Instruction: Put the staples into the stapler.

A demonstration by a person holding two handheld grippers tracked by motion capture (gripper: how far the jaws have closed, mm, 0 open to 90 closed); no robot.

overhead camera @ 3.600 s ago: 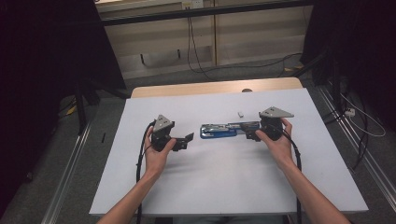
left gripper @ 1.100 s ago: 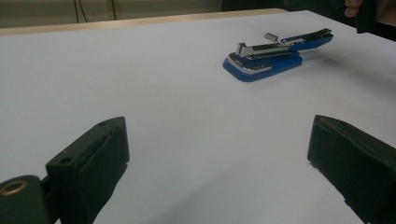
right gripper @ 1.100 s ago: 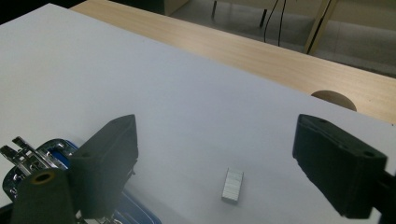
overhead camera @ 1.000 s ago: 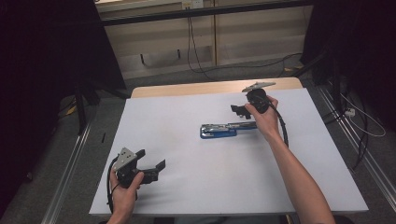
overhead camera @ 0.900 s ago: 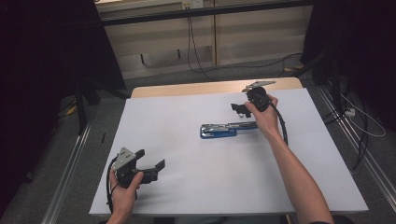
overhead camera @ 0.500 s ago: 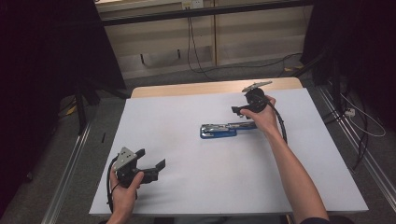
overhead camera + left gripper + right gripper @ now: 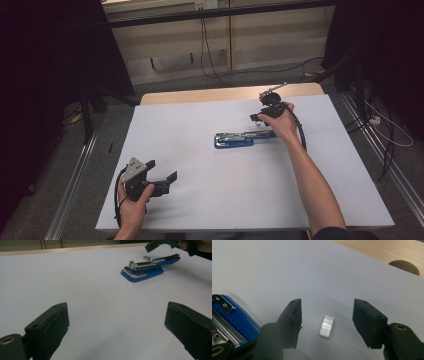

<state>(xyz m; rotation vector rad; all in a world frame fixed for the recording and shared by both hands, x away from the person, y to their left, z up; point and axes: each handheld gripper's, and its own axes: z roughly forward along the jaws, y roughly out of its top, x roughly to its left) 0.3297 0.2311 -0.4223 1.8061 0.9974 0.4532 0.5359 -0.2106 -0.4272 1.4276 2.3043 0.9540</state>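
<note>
Toward the far right corner of the table (image 7: 150,130), my right gripper (image 7: 325,321) hangs with its jaws spread apart on either side of a small strip of staples (image 7: 326,326), not yet touching it. The blue stapler (image 7: 243,138) lies opened out just beside, nearer the table's middle. My left gripper (image 7: 159,176) rests near the near left corner, jaws released, holding nothing. Risk as I judge it: the strip is thin and flat on the table, so the pads could ride over it, skid it away, or snap it if they close skewed. From the high view the strip is too small to make out, and the stapler's far end is hidden behind my right hand (image 7: 284,122).
</note>
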